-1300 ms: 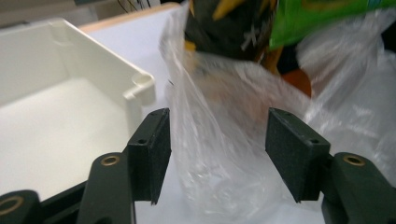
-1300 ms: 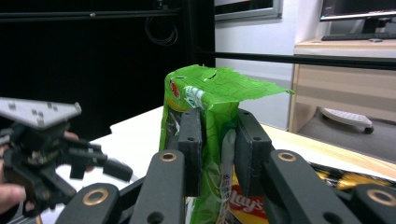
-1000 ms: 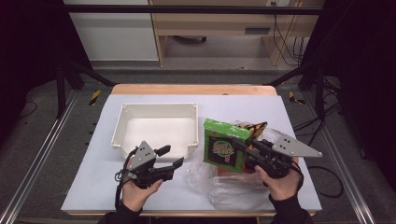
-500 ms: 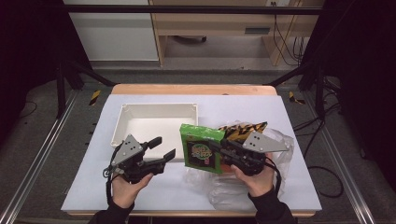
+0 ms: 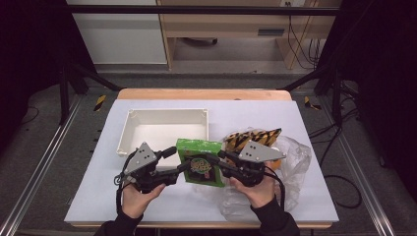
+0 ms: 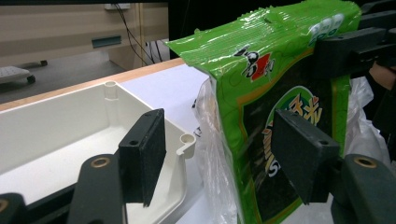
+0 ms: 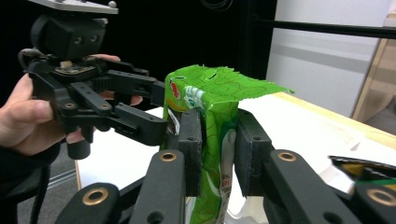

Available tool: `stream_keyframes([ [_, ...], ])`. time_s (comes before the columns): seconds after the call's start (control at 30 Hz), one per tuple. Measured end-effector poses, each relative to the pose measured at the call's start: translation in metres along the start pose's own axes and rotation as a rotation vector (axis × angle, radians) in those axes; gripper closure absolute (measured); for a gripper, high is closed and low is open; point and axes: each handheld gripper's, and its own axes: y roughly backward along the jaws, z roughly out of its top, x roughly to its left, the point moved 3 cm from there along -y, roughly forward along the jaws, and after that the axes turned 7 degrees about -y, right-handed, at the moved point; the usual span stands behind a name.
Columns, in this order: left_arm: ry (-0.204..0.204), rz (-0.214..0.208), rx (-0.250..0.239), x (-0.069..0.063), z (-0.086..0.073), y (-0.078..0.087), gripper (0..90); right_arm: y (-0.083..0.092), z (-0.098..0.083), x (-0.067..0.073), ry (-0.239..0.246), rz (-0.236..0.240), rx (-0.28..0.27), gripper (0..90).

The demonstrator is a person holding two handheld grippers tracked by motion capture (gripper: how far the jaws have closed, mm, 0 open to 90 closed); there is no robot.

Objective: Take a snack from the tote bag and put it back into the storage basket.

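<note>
One white tray [image 5: 129, 129] and crinkled clear bag [image 5: 295, 162] flank the green packet [image 5: 199, 168]

A bright green packet [image 5: 199, 162] shows a dark, near-black panel on its face, with a round emblem in yellow and green, yellow lettering and a small red-and-white mark near its top edge. Both tools, the left tool [image 5: 173, 160] and the right tool [image 5: 216, 162], are matt black with brass-coloured pivot rings, and each carries a grey three-cornered plate. Left of the packet, the tray [image 5: 129, 129] is cream-white. Right of the packet lies a bag [image 5: 253, 136] striped orange-yellow and black, on clear, glossy plastic wrap [image 5: 295, 160]. The surface [image 5: 246, 110] is pale lavender-white with a light wooden far edge.
</note>
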Motion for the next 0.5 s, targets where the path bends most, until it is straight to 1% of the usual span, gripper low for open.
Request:
stream_keyframes([
  [0.07,-0.003,-0.006,0.004,0.0,-0.002,-0.002,35.9,-0.002,-0.001,0.001,0.005,0.007,0.003,74.8],
  [0.17,-0.006,-0.029,0.017,-0.001,-0.005,-0.007,36.9,-0.004,-0.004,0.002,0.005,0.016,0.011,74.7],
  [0.3,-0.005,-0.074,0.013,-0.003,-0.008,-0.012,37.7,-0.008,-0.01,0.002,0.0,0.026,0.029,74.8],
  [0.37,-0.003,-0.098,0.012,-0.005,-0.009,-0.014,41.4,-0.01,-0.013,0.002,-0.006,0.032,0.039,74.8],
  [0.4,-0.004,-0.103,0.017,-0.006,-0.01,-0.014,45.0,-0.011,-0.015,0.002,-0.012,0.033,0.05,74.7],
  [0.47,-0.005,-0.09,0.028,-0.006,-0.012,-0.016,46.8,-0.013,-0.018,0.001,-0.01,0.026,0.061,74.5],
  [0.5,-0.002,-0.094,0.027,-0.006,-0.012,-0.015,49.7,-0.013,-0.019,0.0,-0.011,0.023,0.061,74.3],
])
